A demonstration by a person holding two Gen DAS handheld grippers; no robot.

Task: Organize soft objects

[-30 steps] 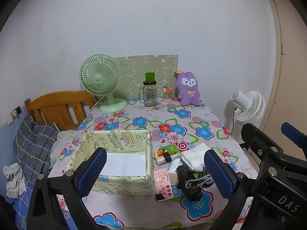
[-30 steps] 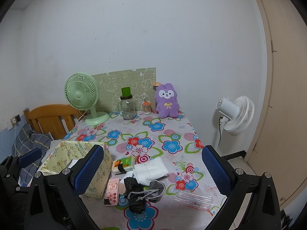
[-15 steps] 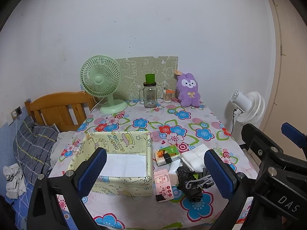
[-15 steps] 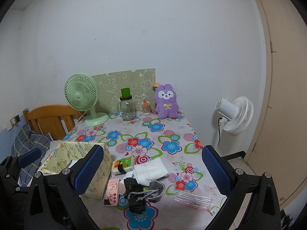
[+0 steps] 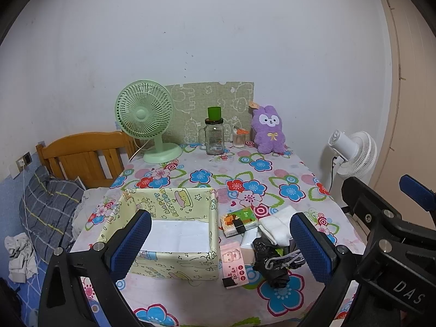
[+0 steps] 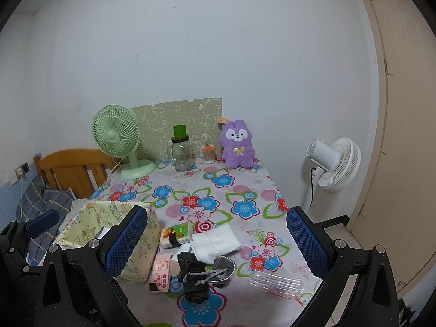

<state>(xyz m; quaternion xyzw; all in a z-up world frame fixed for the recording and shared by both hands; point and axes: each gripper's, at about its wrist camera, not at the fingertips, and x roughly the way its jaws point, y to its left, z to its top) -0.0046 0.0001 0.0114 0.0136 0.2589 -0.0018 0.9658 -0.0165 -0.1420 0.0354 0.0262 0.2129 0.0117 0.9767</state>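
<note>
Left gripper [image 5: 218,248] and right gripper [image 6: 215,242] — jaws spread wide, nothing held, above the table's near edge. Fabric box [image 5: 174,226]: white liner only. Beside it lie tissue packs [image 5: 238,220], white cloth [image 5: 278,224] and black pouch [image 5: 272,259], partly hidden by one finger. Scene unchanged from earlier frames.
</note>
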